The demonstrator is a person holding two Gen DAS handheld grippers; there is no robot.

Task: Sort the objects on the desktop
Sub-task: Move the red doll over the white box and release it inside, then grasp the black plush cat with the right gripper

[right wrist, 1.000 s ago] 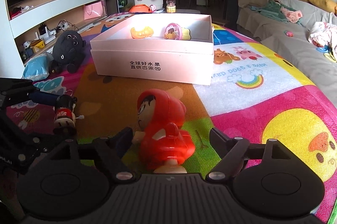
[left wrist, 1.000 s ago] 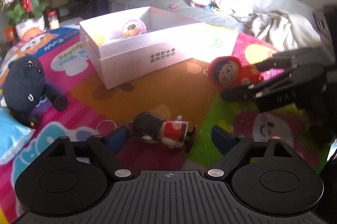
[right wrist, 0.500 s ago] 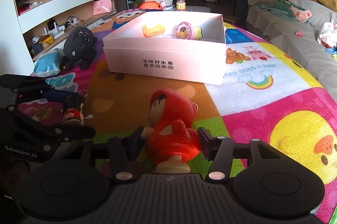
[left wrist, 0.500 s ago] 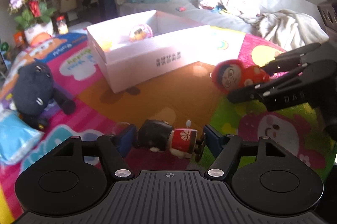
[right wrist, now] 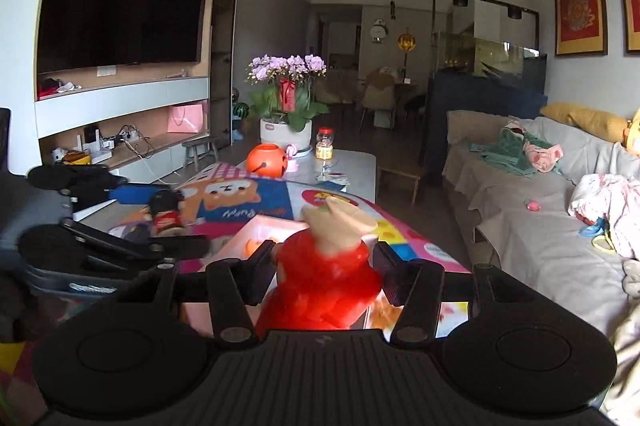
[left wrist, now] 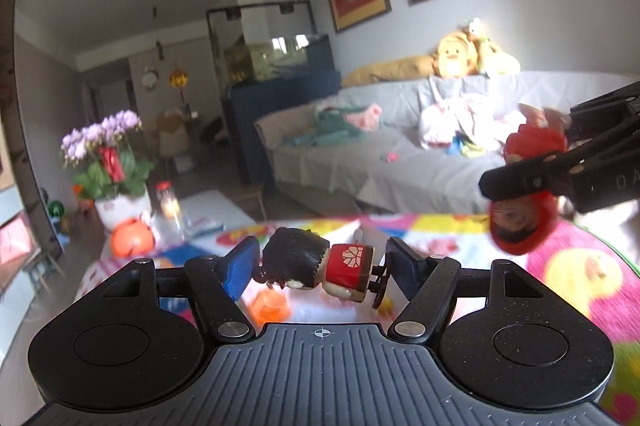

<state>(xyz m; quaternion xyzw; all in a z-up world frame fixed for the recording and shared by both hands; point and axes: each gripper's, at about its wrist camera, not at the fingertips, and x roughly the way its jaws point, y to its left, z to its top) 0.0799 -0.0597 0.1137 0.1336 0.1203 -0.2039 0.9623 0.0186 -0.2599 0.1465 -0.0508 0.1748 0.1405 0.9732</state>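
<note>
Both toys now airborne, white box point(right wrist: 260, 226) mostly hidden.

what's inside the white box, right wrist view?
Only a slice of the white box shows, behind the red doll clamped in the right gripper. One orange toy is visible inside; the rest is covered.

The red doll point(right wrist: 320, 278) looked like glossy plastic, the black-haired figurine point(left wrist: 320, 266) smooth and painted, the gripper bodies matt ribbed plastic with shiny metal screws, the sofa cover point(right wrist: 532, 226) soft cloth.
</note>
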